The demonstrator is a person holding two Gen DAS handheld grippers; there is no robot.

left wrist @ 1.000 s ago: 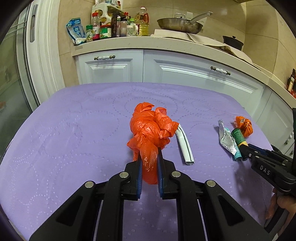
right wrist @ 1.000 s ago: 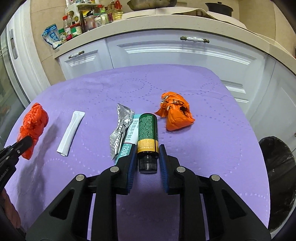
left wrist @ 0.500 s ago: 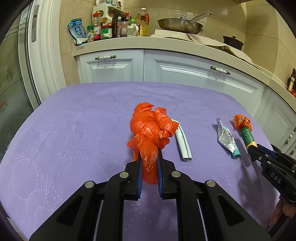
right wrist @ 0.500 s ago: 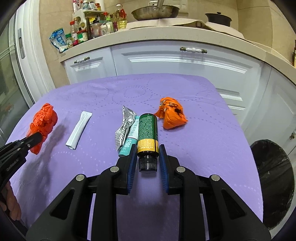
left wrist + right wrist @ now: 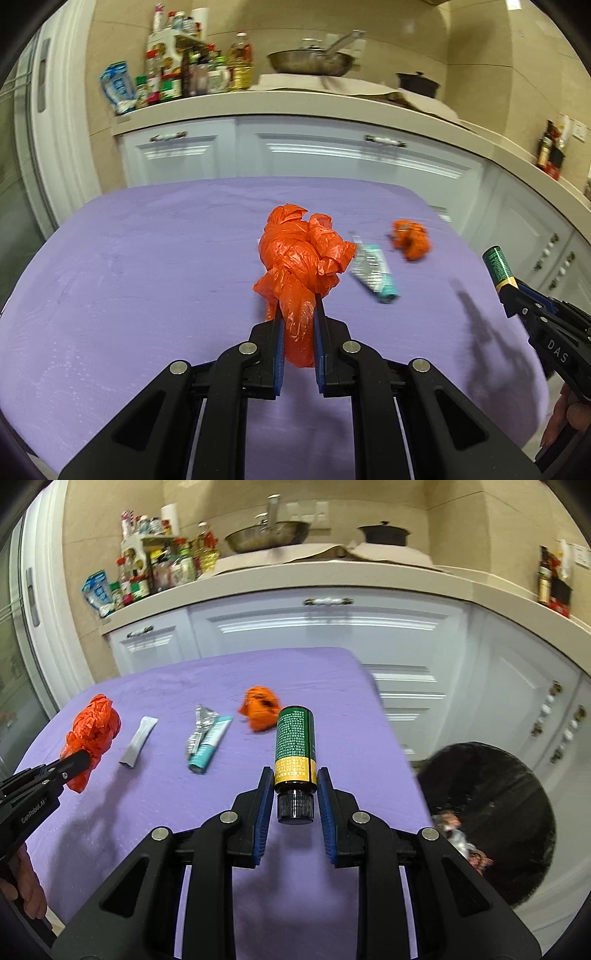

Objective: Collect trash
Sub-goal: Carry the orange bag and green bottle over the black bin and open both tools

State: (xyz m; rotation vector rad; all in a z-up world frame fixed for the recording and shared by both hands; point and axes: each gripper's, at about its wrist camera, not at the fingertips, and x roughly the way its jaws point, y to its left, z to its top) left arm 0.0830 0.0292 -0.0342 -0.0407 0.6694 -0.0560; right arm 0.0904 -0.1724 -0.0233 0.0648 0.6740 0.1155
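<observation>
Both grippers are loaded right now. The left gripper (image 5: 298, 325) has its fingers pinched tight on the tail of a knotted orange plastic bag (image 5: 301, 258), and the right gripper (image 5: 294, 794) is clamped on the neck end of a green bottle with a yellow band (image 5: 294, 746), cap toward the camera. Both loads hang above the purple tablecloth (image 5: 129, 266).

What could go wrong: the bag is held only by a thin twist of film, so a quick swing could let it slide out of the pads. The bottle sticks out forward past the pads, held just at its narrow end, so it might pivot or drop short of the black-lined trash bin (image 5: 517, 775) off the table's right edge.

Still on the cloth: a white sachet (image 5: 138, 740), a silver and teal tube wrapper (image 5: 207, 738) and a small crumpled orange wrapper (image 5: 260, 707).

Compared with 1 second ago, both grippers have drifted right. The bottle is now off the table side in the left view, the bin shows much more in the right view, and the white sachet is hidden behind the bag in the left view.
</observation>
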